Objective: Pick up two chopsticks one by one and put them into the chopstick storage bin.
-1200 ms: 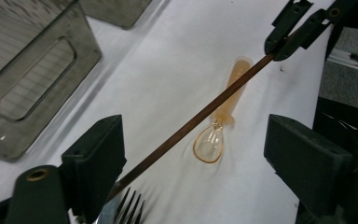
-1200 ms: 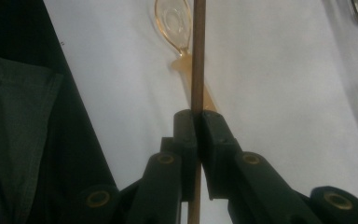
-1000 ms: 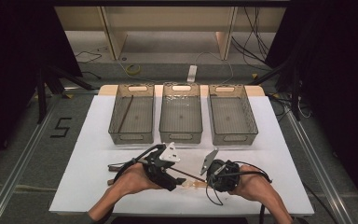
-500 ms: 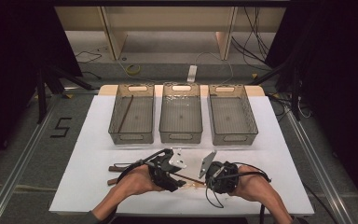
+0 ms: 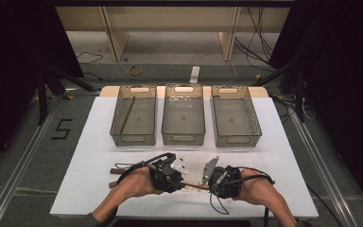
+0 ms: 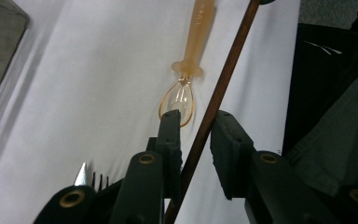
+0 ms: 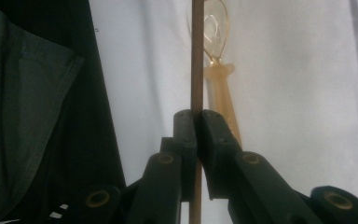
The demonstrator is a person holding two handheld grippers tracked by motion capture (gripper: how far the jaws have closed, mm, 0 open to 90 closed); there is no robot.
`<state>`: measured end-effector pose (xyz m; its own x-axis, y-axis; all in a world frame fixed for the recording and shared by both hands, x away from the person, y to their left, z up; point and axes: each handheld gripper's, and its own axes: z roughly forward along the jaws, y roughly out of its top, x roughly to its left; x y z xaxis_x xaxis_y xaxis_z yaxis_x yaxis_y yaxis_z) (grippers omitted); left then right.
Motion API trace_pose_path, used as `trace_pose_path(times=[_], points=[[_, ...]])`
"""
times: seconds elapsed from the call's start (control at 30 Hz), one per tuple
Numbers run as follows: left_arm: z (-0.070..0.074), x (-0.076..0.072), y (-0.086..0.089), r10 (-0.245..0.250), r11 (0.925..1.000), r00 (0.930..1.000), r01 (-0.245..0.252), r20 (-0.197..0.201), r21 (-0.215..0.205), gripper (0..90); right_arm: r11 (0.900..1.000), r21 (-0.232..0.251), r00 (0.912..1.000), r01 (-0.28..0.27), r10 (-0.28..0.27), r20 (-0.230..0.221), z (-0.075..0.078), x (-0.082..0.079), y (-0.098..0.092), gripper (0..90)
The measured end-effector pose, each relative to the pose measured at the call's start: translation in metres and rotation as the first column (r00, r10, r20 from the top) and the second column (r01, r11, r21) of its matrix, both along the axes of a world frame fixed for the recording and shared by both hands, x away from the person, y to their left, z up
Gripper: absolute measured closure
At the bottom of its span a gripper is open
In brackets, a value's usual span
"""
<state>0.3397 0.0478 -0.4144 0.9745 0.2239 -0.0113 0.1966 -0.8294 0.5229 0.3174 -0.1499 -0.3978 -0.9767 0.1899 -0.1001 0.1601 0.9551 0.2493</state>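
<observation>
On the white sheet covering the table [image 5: 90, 156], near the person's edge, both hands are working at one thin brown wooden stick [image 6: 219, 91], which is lying roughly level between the two grippers. The right gripper [image 7: 196, 116] is pinching this stick tightly, its two black jaws pressed together with the stick running straight up between them in the right gripper view. The left gripper [image 6: 198, 126] is straddling the same stick; its jaws have just been closing, yet a gap is remaining on one side, so the stick is leaning against one jaw while the other pad is standing clear of it. In the high view the left gripper [image 5: 168, 172] and the right gripper [image 5: 222, 182] are sitting near each other, with the stick [image 5: 194, 187] bridging them. Just beside the stick, a translucent amber plastic spoon [image 6: 189, 65] is lying flat on the sheet, its bowl near the left jaw tip. Farther off, three clear plastic bins [image 5: 184, 139] are standing in a row; the left one is holding another slim dark stick [image 5: 127, 115].
</observation>
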Motion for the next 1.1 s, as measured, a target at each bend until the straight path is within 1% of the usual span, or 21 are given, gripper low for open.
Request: trace_pose_path(times=[0.1,0.13,0.2,0.23,0.3,0.33,0.37,0.43,0.47,0.5,0.53,0.57,0.6,0.67,0.7,0.77,0.83,0.9,0.93,1.07,1.1], points=[[-0.001,-0.002,-0.001,-0.033,0.9995,0.9992,0.033,-0.025,-0.001,77.2,1.0,0.012,1.0,-0.003,0.003,-0.007,-0.001,0.002,-0.003,83.6],[-0.001,-0.003,-0.001,-0.047,0.9989,0.9982,0.047,-0.036,0.0,79.1,1.0,0.013,1.0,0.004,-0.004,-0.008,-0.002,0.003,-0.004,82.6],[-0.002,-0.005,-0.003,-0.076,0.9971,0.9954,0.075,-0.058,-0.007,82.2,1.0,0.011,1.0,-0.007,0.007,-0.004,-0.003,0.005,-0.006,80.4],[-0.003,-0.006,-0.004,-0.081,0.9967,0.9945,0.08,-0.067,-0.013,84.1,1.0,0.017,0.9999,0.011,-0.011,0.004,-0.003,0.006,-0.007,78.1],[-0.002,-0.007,-0.005,-0.059,0.9983,0.9972,0.059,-0.047,0.004,84.9,0.997,0.039,0.9981,0.061,-0.061,-0.002,-0.002,0.01,-0.01,74.8],[-0.002,-0.007,-0.004,-0.048,0.9988,0.9979,0.048,-0.043,0.004,85.0,0.996,0.056,0.9971,0.076,-0.076,-0.003,-0.001,0.013,-0.013,70.5],[-0.002,-0.006,-0.003,-0.038,0.9993,0.9984,0.038,-0.041,0.0,85.0,0.993,0.065,0.9946,0.103,-0.103,-0.005,0.0,0.015,-0.015,67.9],[0.001,-0.003,0.0,-0.011,0.9999,0.9993,0.011,-0.037,-0.003,85.1,0.987,0.087,0.9908,0.135,-0.135,-0.001,0.002,0.017,-0.019,60.2],[0.002,-0.002,0.002,0.002,1.0,0.9994,-0.003,-0.036,-0.009,85.2,0.983,0.098,0.9882,0.152,-0.153,0.002,0.004,0.017,-0.02,59.4],[0.003,-0.001,0.004,0.016,0.9997,0.9994,-0.017,-0.031,-0.017,85.1,0.982,0.11,0.9874,0.156,-0.158,0.008,0.005,0.018,-0.023,58.5],[0.004,0.001,0.006,0.031,0.9993,0.999,-0.032,-0.031,-0.02,85.2,0.975,0.129,0.983,0.181,-0.184,0.007,0.006,0.018,-0.023,55.7],[0.005,0.002,0.007,0.046,0.9987,0.9987,-0.046,-0.023,-0.021,85.2,0.971,0.145,0.9811,0.188,-0.192,0.018,0.007,0.019,-0.025,54.4],[0.005,0.004,0.01,0.058,0.9981,0.9982,-0.058,-0.015,-0.021,85.2,0.965,0.158,0.9767,0.209,-0.214,0.014,0.008,0.02,-0.026,54.2],[0.006,0.007,0.014,0.084,0.9959,0.9964,-0.084,0.004,-0.032,85.2,0.954,0.196,0.9714,0.226,-0.236,0.027,0.01,0.02,-0.028,48.9],[0.006,0.008,0.017,0.094,0.9948,0.9955,-0.094,0.007,-0.04,85.1,0.95,0.212,0.9694,0.231,-0.243,0.033,0.011,0.021,-0.029,46.3],[0.007,0.011,0.022,0.121,0.9915,0.9926,-0.12,0.009,-0.051,85.2,0.935,0.254,0.9617,0.248,-0.269,0.052,0.013,0.021,-0.031,44.2],[0.008,0.014,0.025,0.15,0.987,0.9887,-0.149,0.01,-0.061,85.2,0.925,0.289,0.9595,0.245,-0.274,0.064,0.015,0.021,-0.033,42.2],[0.008,0.017,0.029,0.168,0.9841,0.9856,-0.167,0.019,-0.061,85.2,0.914,0.314,0.9541,0.257,-0.292,0.068,0.015,0.021,-0.034,41.0],[0.008,0.017,0.03,0.18,0.9818,0.9834,-0.179,0.019,-0.064,85.2,0.909,0.33,0.9527,0.255,-0.294,0.076,0.015,0.021,-0.035,40.2],[0.01,0.021,0.035,0.219,0.973,0.9754,-0.216,0.025,-0.08,85.2,0.884,0.381,0.9418,0.27,-0.325,0.086,0.014,0.021,-0.038,37.5],[0.011,0.022,0.037,0.227,0.9709,0.9734,-0.224,0.029,-0.084,85.2,0.88,0.391,0.9412,0.27,-0.327,0.086,0.013,0.021,-0.039,36.9]])
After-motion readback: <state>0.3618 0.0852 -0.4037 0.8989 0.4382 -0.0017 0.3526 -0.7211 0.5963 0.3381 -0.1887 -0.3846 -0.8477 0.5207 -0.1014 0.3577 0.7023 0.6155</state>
